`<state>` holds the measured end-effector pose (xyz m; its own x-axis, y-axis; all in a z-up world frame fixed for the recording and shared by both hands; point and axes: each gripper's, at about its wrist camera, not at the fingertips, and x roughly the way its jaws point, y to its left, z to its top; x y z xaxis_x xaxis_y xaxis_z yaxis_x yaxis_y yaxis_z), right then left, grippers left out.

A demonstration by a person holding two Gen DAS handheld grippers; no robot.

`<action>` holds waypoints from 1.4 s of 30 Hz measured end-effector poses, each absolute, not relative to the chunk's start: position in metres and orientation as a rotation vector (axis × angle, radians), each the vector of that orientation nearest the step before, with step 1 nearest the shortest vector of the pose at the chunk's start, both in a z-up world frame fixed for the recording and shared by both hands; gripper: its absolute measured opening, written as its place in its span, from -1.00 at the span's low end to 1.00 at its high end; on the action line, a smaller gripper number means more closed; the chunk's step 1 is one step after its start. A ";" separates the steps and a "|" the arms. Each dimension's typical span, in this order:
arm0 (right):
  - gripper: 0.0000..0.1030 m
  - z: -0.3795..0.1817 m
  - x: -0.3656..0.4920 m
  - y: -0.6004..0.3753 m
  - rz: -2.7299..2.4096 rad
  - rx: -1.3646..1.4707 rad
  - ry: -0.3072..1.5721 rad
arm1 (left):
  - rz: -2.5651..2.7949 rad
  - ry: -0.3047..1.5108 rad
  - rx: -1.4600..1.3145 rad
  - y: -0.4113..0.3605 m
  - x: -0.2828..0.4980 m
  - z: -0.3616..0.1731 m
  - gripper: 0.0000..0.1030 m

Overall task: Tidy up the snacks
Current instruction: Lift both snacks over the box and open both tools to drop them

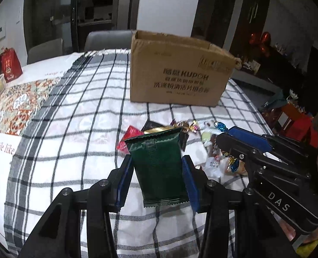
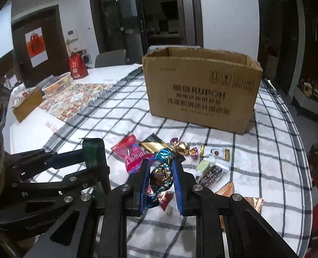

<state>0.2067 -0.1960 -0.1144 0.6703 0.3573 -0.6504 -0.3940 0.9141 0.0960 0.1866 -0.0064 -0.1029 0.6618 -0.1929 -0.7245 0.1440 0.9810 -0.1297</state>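
Both snacks are gripped, with the cardboard box [image 2: 202, 92] straight ahead of them.

Left hand-held gripper [image 1: 159, 169] is clamped on an upright green packet [image 1: 159, 163], long axis pointing at the box; right hand-held gripper [image 2: 160, 185] is pinched on a blue foil candy [image 2: 161, 172]. Beyond the loose sweets [image 2: 180, 148] on the bench [image 2: 266, 172], the box stands open-topped, about equally far from each.

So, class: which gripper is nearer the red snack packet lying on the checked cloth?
Left. The left gripper, holding a dark green pouch, sits just beside the red snack packet; the right gripper, gripping a blue foil candy, is slightly farther.
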 end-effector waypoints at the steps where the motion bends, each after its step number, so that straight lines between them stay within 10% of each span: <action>1: -0.56 -0.112 0.206 -0.197 0.421 -0.051 0.714 | -0.193 0.816 -0.063 -0.006 0.186 -0.099 -0.13; 42: -0.56 0.006 0.344 -0.235 0.318 -0.010 0.488 | -0.258 0.534 0.073 -0.038 0.347 0.036 -0.13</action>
